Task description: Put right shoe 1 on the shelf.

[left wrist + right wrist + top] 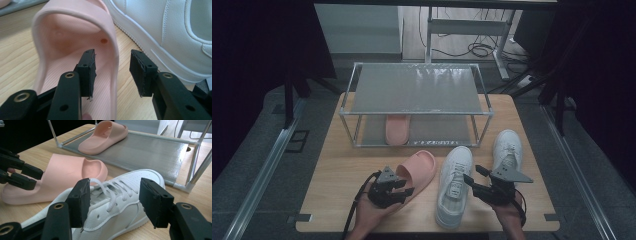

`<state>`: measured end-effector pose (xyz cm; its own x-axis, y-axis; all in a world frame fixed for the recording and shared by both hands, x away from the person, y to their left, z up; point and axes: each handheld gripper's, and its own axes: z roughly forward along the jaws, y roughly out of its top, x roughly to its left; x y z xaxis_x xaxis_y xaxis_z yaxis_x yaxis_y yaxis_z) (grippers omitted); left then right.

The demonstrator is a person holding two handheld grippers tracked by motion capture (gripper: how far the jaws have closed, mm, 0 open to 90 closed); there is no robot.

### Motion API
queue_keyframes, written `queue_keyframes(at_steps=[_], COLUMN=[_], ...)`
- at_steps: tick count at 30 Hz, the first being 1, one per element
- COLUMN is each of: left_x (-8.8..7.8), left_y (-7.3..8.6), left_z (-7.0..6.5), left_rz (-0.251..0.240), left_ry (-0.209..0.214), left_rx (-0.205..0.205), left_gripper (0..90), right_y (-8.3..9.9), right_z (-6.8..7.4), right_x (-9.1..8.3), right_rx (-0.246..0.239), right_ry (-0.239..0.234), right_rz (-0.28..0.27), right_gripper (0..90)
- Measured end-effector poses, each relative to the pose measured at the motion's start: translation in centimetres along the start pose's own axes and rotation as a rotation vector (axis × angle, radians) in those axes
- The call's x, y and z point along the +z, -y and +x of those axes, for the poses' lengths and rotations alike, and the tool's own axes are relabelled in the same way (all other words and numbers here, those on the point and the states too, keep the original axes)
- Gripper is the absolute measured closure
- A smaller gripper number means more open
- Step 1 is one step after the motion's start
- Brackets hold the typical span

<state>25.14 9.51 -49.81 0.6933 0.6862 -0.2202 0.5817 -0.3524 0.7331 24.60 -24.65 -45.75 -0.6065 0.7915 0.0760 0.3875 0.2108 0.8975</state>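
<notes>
High view, slippers: we count two pink ones. One pink slipper [418,170] lies on the table [337,190]; a second slipper [397,130] sits on the lower shelf of the rack [417,89].
High view, sneakers: we count two white ones. One sneaker [454,185] lies just right of the near slipper; the other sneaker [507,147] is farther right.
High view, grippers: two. The left gripper [407,186] is at the heel end of the near slipper; the right gripper [473,176] hangs at the near sneaker's right side.
Left gripper view, tool: we see its jaws apart, straddling the slipper's right side wall [113,62]; one pad is over the footbed, the other outside. No pad presses on it, nothing gripped.
Left gripper view, neighbour: white sneaker [170,32] just beside the slipper.
Right gripper view, tool: jaws wide, standing to either side of the laced sneaker [117,202], clear of it, holding nothing.
Right gripper view, beyond: near slipper [62,177] with the left gripper [37,178] at its heel; second slipper [105,135] on the rack shelf [150,152].
</notes>
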Motion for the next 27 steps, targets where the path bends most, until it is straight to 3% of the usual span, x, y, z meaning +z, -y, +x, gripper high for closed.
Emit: queue_keyframes(at_steps=[13,27], left_x=[2.6,3.4], left_y=[-1.1,-1.3], left_z=[-0.7,-0.9], left_rz=[0.044,0.04], left_ry=[-0.018,-0.054], left_rx=[0.037,0.051], left_gripper=[64.5,77.2], right_y=[0.0,0.0], right_z=[0.1,0.1], right_x=[0.0,0.1], right_rx=[-0.004,-0.005], right_ry=[-0.002,-0.001], right_rz=[0.0,0.002], right_gripper=[42.3,42.3])
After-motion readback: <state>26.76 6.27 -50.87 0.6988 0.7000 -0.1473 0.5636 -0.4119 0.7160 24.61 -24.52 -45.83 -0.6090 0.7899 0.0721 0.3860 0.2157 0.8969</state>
